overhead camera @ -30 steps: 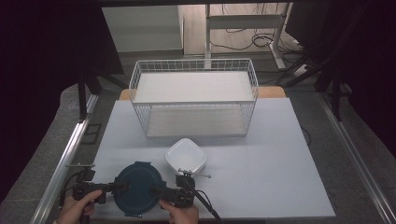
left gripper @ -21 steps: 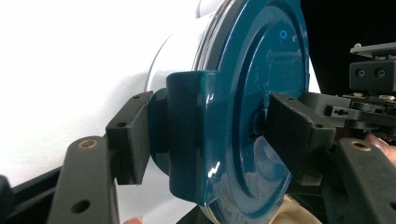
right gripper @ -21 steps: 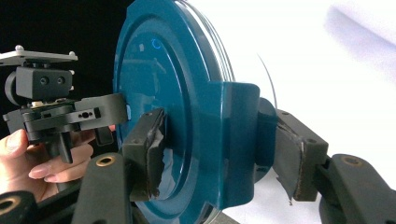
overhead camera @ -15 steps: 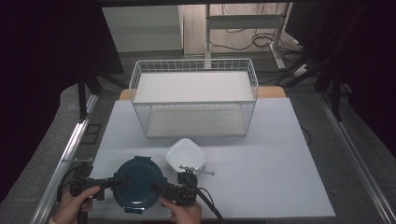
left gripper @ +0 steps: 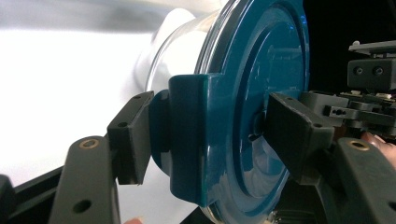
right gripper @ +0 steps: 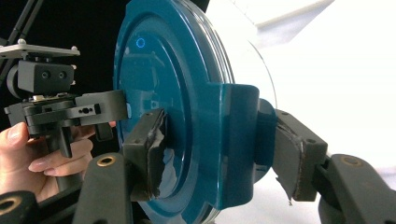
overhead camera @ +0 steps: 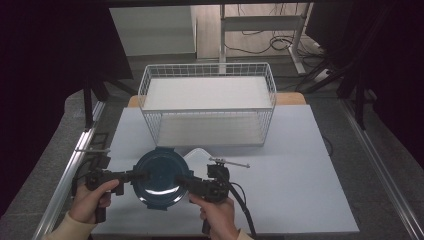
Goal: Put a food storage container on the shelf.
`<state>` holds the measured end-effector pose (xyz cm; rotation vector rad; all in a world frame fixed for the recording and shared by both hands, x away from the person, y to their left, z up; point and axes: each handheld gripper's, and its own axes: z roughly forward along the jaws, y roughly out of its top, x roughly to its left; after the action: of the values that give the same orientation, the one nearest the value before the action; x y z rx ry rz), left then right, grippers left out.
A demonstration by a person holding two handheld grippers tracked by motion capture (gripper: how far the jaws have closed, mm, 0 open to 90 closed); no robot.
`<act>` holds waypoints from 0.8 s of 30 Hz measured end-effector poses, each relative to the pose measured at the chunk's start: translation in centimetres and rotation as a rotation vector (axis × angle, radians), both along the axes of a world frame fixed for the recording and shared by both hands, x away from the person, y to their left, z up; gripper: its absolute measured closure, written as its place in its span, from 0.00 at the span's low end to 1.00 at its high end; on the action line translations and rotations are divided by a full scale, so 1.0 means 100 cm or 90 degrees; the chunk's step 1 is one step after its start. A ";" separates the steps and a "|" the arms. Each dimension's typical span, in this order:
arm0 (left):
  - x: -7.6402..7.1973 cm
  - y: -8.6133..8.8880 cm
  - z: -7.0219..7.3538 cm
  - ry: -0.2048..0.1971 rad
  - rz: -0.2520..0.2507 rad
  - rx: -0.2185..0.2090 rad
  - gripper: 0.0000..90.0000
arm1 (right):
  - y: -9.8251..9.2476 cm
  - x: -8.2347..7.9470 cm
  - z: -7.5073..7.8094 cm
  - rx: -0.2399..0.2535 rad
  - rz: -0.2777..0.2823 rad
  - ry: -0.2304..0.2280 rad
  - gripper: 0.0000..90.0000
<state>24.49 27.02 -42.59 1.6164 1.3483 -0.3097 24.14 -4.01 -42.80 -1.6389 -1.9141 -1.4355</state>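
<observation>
**Two tongs, one lidded container held between them**

Two things besides your tools sit in front of you, so take them by size. The desk (overhead camera: 300,200) is a pale sheet, bare over most of its right half. At its far edge stands the white wire basket (overhead camera: 207,110), well apart from your hands.

Near the front left of the desk you hold the round container with the dark teal lid (overhead camera: 161,177) between both tools, lid facing up toward the high camera. In the gripper views its clear body (left gripper: 180,51) shows behind the lid. Whether it rests on the desk or is lifted off it cannot be told.

Your left tongs (overhead camera: 131,176) come in from the container's left side. In the left gripper view they are closed onto the lid's side tab (left gripper: 187,140), one jaw on the outer face of the lid and the other behind the tab.

Your right tongs (overhead camera: 186,183) meet the opposite edge. In the right gripper view they pinch the tab there (right gripper: 233,144) the same way, one jaw on each side.
</observation>
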 end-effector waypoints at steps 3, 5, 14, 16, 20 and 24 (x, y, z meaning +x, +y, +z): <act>0.010 -0.010 0.006 -0.001 -0.004 -0.003 0.39 | -0.010 0.008 0.007 -0.003 0.000 -0.002 0.46; 0.016 -0.016 0.008 0.000 -0.005 -0.004 0.39 | -0.016 0.014 0.012 -0.007 -0.001 -0.005 0.46; 0.035 -0.044 0.021 -0.007 -0.014 0.000 0.39 | -0.045 0.037 0.026 -0.016 0.015 -0.012 0.46; 0.038 -0.049 0.022 -0.008 -0.013 -0.001 0.39 | -0.050 0.041 0.029 -0.018 0.019 -0.011 0.46; 0.044 -0.059 0.027 -0.012 -0.012 -0.001 0.39 | -0.060 0.048 0.034 -0.019 0.022 -0.015 0.46; 0.050 -0.068 0.030 -0.011 -0.015 0.000 0.39 | -0.070 0.057 0.038 -0.023 0.029 -0.013 0.46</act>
<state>29.52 20.23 -39.58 1.6324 1.3177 -0.3098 29.80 -10.98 -38.99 -1.5917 -1.9858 -1.4141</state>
